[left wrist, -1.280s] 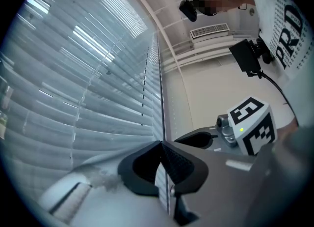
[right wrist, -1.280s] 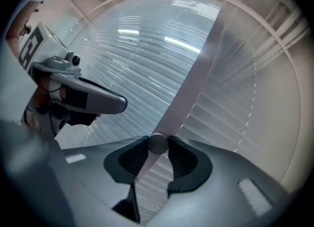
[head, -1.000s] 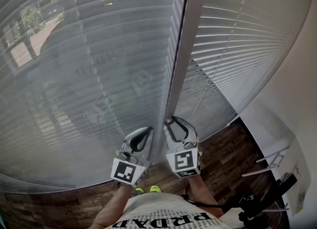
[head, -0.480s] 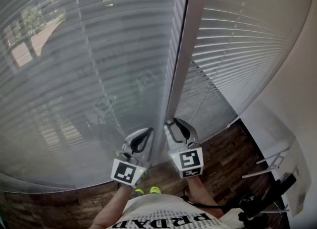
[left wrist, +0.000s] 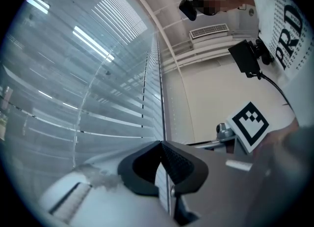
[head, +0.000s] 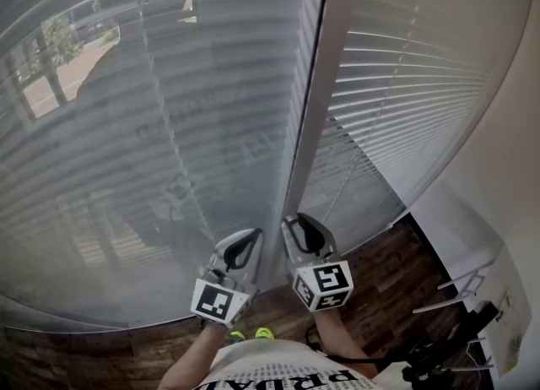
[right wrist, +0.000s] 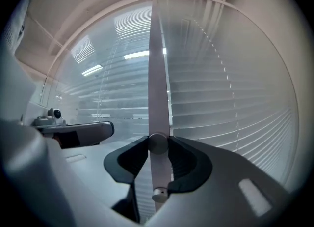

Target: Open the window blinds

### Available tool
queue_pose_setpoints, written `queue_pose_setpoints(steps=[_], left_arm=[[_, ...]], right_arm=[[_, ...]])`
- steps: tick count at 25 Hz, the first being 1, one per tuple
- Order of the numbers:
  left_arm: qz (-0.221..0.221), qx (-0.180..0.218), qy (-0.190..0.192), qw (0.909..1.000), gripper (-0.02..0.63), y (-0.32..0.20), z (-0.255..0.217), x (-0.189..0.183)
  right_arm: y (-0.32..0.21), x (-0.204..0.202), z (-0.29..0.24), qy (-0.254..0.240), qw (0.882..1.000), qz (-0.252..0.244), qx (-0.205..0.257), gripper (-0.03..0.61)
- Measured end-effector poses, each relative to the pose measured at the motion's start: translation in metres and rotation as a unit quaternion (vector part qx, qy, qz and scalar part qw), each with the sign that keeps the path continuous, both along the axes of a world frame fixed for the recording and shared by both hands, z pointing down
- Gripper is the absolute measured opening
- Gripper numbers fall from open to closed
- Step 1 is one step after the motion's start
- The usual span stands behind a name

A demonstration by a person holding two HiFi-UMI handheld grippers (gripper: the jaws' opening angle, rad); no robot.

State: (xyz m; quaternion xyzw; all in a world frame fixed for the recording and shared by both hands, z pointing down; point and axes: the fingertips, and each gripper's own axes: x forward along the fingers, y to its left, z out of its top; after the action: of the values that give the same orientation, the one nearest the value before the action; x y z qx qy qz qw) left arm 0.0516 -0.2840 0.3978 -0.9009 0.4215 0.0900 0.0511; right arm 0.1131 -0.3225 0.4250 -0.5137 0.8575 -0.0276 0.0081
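White slatted window blinds (head: 152,127) hang in two panels on either side of a pale upright frame post (head: 316,110), reaching nearly to the dark wood floor (head: 380,278). The right gripper (head: 305,230) is clenched on a slim pale rod (right wrist: 158,73) standing upright before the slats. The left gripper (head: 239,249), just beside it, has its jaws pressed together at the tips; anything thin between them is hard to make out. The slats stand close ahead of both grippers, and a white wall (head: 506,152) closes the right side.
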Motion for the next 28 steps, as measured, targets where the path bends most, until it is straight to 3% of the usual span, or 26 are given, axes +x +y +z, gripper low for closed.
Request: queue_pose_setpoints(steps=[9, 12, 14, 15, 18, 20, 21, 23, 28], left_arm=[[0.001, 0.001, 0.0, 1.0, -0.008, 0.001, -0.001, 0.001], [0.002, 0.001, 0.003, 1.0, -0.008, 0.002, -0.001, 0.002], [0.002, 0.0, 0.004, 1.0, -0.008, 0.003, -0.001, 0.002], [0.003, 0.0, 0.004, 1.0, -0.008, 0.004, -0.001, 0.002], [0.002, 0.003, 0.004, 1.0, -0.008, 0.004, -0.003, 0.002], [0.002, 0.005, 0.005, 1.0, -0.008, 0.005, -0.004, 0.002], [0.001, 0.005, 0.006, 1.0, -0.008, 0.005, -0.004, 0.002], [0.0, 0.003, 0.008, 1.0, -0.008, 0.006, -0.004, 0.001], [-0.001, 0.005, 0.007, 1.0, -0.008, 0.006, -0.004, 0.001]], right_arm=[[-0.001, 0.0, -0.001, 0.005, 1.0, 0.002, 0.002, 0.124], [0.0, -0.002, 0.002, 0.08, 0.997, -0.002, 0.013, 0.124], [0.002, -0.005, 0.004, 0.186, 0.982, -0.005, 0.036, 0.124], [0.004, -0.006, 0.004, 0.244, 0.968, -0.005, 0.054, 0.124], [0.006, -0.01, 0.003, 0.397, 0.911, 0.002, 0.111, 0.127], [0.006, -0.012, 0.005, 0.458, 0.879, 0.007, 0.133, 0.126], [0.006, -0.013, 0.006, 0.471, 0.871, 0.007, 0.137, 0.126], [0.005, -0.014, 0.007, 0.476, 0.868, 0.005, 0.139, 0.126], [0.004, -0.013, 0.005, 0.461, 0.877, 0.012, 0.137, 0.123]])
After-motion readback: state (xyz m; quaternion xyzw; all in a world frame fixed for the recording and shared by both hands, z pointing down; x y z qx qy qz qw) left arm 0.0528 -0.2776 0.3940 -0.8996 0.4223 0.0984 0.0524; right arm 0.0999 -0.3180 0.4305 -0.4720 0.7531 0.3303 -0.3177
